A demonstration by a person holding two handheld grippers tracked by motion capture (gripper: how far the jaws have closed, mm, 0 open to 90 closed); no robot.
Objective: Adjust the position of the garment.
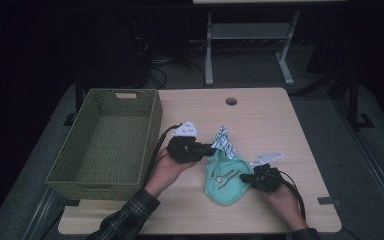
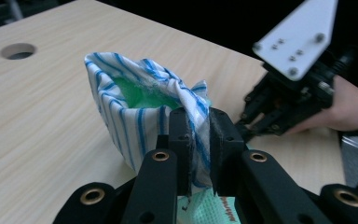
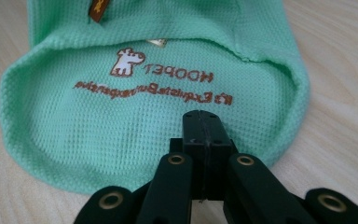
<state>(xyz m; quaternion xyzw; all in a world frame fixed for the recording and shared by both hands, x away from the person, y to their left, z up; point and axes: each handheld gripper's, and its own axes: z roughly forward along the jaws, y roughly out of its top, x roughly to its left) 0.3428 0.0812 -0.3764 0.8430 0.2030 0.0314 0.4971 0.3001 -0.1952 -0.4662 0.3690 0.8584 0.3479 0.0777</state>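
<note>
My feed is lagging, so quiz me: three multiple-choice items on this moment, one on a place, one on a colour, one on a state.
1. Where does the basket stand?
A. at the table's left edge
B. at the table's right edge
C. on the floor

2. What colour is the garment's body?
A. red
B. mint green
C. black

3. How is the left gripper?
A. open above the table
B. shut on nothing
C. shut on the striped collar

Answers: 1 A, the high view shows it left of the garment on the table. 2 B, the right gripper view shows green knit. 3 C, the striped cloth is pinched between its jaws.
</note>
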